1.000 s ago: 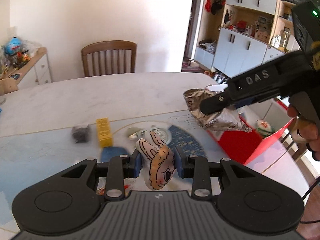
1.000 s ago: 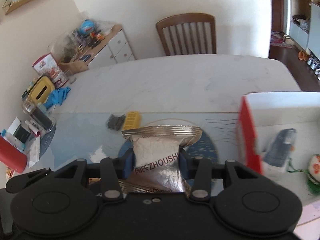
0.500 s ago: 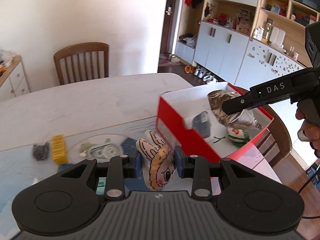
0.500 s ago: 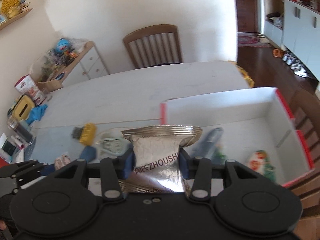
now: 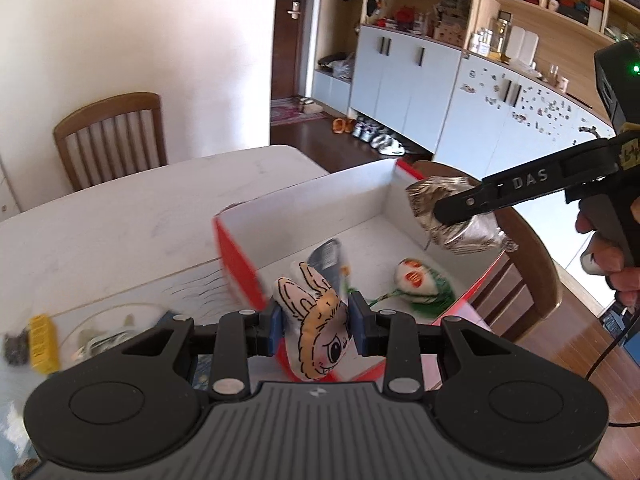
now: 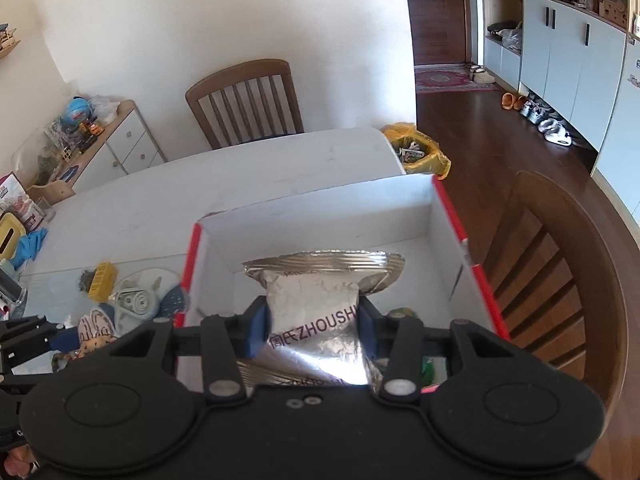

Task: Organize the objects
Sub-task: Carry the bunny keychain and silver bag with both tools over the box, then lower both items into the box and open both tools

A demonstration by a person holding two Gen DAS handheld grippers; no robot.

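Note:
My left gripper point(image 5: 316, 326) is shut on a small rabbit plush point(image 5: 316, 330) and holds it above the near left corner of the red box point(image 5: 236, 256) with a white inside. My right gripper point(image 6: 314, 330) is shut on a silver foil packet point(image 6: 316, 292) and holds it over the box point(image 6: 452, 220). The packet also shows in the left wrist view point(image 5: 452, 216), above the box's right wall. In the box lie a dark pouch point(image 5: 328, 254) and a white, orange and green toy point(image 5: 416, 280).
On the table mat left of the box lie a yellow block point(image 6: 102, 278), a dark small object point(image 5: 16, 350), a pale green item point(image 6: 134, 304) and a blue patch point(image 6: 176, 300). Wooden chairs stand behind the table point(image 6: 244, 100) and beside the box point(image 6: 560, 260).
Both grippers have swung right from the mat to above the red box, each still holding its object. The packet has gone from over the mat to over the box.

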